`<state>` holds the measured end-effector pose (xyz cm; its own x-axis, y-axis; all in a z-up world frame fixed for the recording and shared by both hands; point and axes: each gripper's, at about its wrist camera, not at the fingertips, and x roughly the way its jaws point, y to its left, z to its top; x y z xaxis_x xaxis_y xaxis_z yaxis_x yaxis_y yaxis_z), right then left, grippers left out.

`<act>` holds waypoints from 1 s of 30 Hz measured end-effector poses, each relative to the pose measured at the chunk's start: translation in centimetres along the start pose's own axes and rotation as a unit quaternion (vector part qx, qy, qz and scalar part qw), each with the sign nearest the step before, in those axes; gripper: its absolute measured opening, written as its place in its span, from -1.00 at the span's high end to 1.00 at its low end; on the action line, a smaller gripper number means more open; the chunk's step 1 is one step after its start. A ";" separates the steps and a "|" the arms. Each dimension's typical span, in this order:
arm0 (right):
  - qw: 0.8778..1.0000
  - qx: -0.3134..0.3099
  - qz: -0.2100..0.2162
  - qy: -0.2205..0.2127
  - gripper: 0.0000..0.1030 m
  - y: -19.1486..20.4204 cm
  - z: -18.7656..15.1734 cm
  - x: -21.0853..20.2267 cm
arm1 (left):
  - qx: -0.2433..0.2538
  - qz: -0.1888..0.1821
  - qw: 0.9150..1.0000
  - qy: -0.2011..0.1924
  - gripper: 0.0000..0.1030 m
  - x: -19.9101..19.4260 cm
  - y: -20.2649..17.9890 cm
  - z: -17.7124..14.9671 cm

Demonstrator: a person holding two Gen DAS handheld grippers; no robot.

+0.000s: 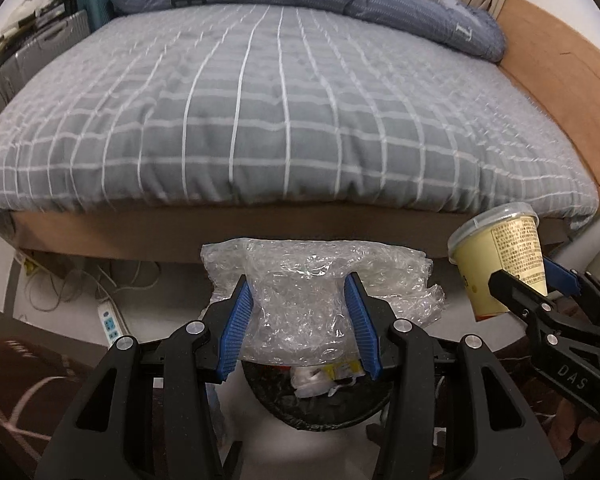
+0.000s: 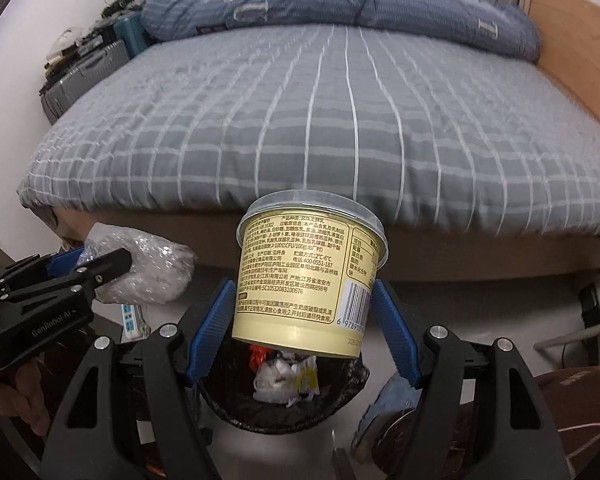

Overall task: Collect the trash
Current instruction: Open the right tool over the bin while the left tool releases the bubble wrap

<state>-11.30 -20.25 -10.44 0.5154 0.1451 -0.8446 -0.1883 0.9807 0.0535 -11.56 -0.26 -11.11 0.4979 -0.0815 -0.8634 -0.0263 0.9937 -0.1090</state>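
The left gripper (image 1: 298, 320) is clamping a crumpled wad of clear bubble wrap (image 1: 312, 300) between its blue pads, the jaws standing fairly narrow with the plastic bulging out above and to both sides of them. The right gripper (image 2: 304, 328) is gripping a pale yellow cup (image 2: 306, 276) with a clear lid, its jaws spread wider and its pads pressing on the cup's lower sides; the cup is tilting slightly, lid end away from the camera. Both loads are hanging in the air over a bin (image 2: 340, 404) lined with a black bag, which is sitting on the floor just in front of the bed (image 1: 284, 120) and already holding white and yellow scraps (image 2: 284, 376). From the left wrist view the cup is showing off to the right of the wrap; from the right wrist view the wrap is off to the left. A white power strip (image 1: 110, 322) is lying on the floor left of the bin, and a blue quilt (image 2: 340, 4) is bunching at the far end of the bed.
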 end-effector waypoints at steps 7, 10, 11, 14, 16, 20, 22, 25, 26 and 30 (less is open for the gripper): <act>0.999 -0.013 -0.007 0.038 -0.31 1.0 -0.4 3.8 | -0.004 0.012 1.000 0.026 0.10 3.3 1.6 -0.4; 0.998 -0.020 -0.002 0.051 -0.31 1.8 -0.3 5.0 | -0.008 0.017 0.999 0.026 0.10 3.6 2.5 -0.4; 0.998 -0.022 0.001 0.054 -0.31 2.0 -0.3 5.2 | -0.011 0.021 0.999 0.028 0.09 3.7 3.0 -0.5; 0.998 -0.034 0.010 0.061 -0.32 3.3 -0.4 5.8 | -0.022 0.026 0.999 0.032 0.10 3.9 4.4 -0.8; 0.997 -0.043 0.017 0.066 -0.32 4.2 -0.6 6.1 | -0.029 0.029 0.999 0.034 0.10 3.9 5.2 -0.9; 0.996 -0.054 0.018 0.073 -0.33 5.0 -0.7 6.7 | -0.038 0.033 0.998 0.036 0.10 3.9 6.2 -1.1; 0.996 -0.049 0.016 0.069 -0.56 4.9 -0.6 6.6 | -0.037 0.033 0.998 0.036 0.10 4.0 6.3 -1.1; 0.997 -0.040 0.009 0.062 -0.65 4.1 -0.4 6.4 | -0.033 0.030 0.998 0.037 0.10 4.2 6.0 -1.0; 0.997 -0.038 0.006 0.062 -0.66 3.7 -0.3 6.3 | -0.030 0.028 0.998 0.038 0.10 4.3 5.7 -0.9; 0.998 -0.020 -0.011 0.054 -0.81 1.5 -0.2 6.0 | -0.018 0.016 0.999 0.044 0.10 4.9 4.0 -0.8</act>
<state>-8.64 -17.91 -15.54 0.4277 0.1068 -0.8976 -0.2117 0.9772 0.0154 -9.88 3.22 -16.20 0.4173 -0.0573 -0.9069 -0.0728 0.9927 -0.0962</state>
